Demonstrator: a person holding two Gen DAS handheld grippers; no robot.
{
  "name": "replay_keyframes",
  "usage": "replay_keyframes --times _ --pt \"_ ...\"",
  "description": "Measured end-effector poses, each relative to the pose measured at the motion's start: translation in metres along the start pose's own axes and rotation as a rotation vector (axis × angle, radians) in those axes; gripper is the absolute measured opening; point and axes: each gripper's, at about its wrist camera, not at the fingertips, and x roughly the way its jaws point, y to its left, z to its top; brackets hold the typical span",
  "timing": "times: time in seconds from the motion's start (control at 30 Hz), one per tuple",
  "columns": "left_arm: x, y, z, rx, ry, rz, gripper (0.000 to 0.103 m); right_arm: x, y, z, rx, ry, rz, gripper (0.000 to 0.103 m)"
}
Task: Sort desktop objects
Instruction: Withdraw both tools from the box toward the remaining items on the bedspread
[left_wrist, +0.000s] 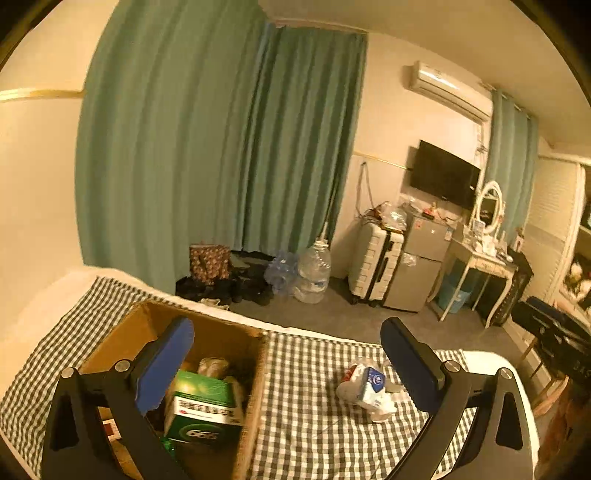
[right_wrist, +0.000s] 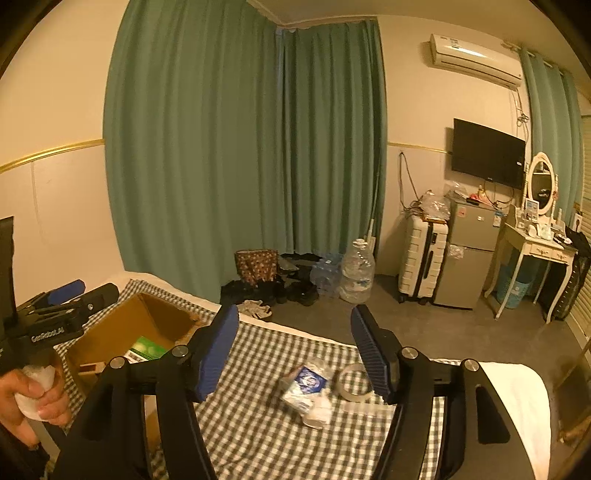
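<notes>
A: Both claws empty. Left claw (left_wrist: 287, 354) spread wide, lower middle of its view; right claw (right_wrist: 293, 352) about half open.

B: What's left to sort?

A: One packet (right_wrist: 303, 384), lower centre on the checked bed (right_wrist: 258, 424). Soft, light, crinkly wrap, probably slippery; pinch across the middle. One tape roll (right_wrist: 354, 382) touching it at right: stiff ring, grab the rim.

B: And the box?

A: One box (left_wrist: 218, 332), lower left. One green carton (left_wrist: 203, 406) inside; other contents unclear.
</notes>
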Motion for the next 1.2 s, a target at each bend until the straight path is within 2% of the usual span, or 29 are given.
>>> replay_keyframes --times 0.13,0.33,0.9,1.03,1.2 --pt "0.013 -0.019 -0.006 0.067 0.033 -0.005 0.103 0.003 -0.019 -0.009 0.029 0.009 -0.014 0.065" --pt "0.027 -0.025 -0.013 0.062 0.065 -0.01 0.103 0.01 -0.039 -0.025 0.058 0.015 -0.015 0.065" --pt "0.045 -0.031 -0.024 0.041 0.024 0.005 0.103 0.044 -0.072 -0.042 0.092 0.013 -0.025 0.065" --pt "0.058 -0.04 -0.03 0.059 0.061 -0.031 0.103 0.057 -0.078 -0.052 0.099 0.038 -0.013 0.065" --pt "0.081 -0.054 -0.04 0.094 0.14 0.004 0.103 0.074 -0.082 -0.061 0.083 0.058 -0.02 0.066"
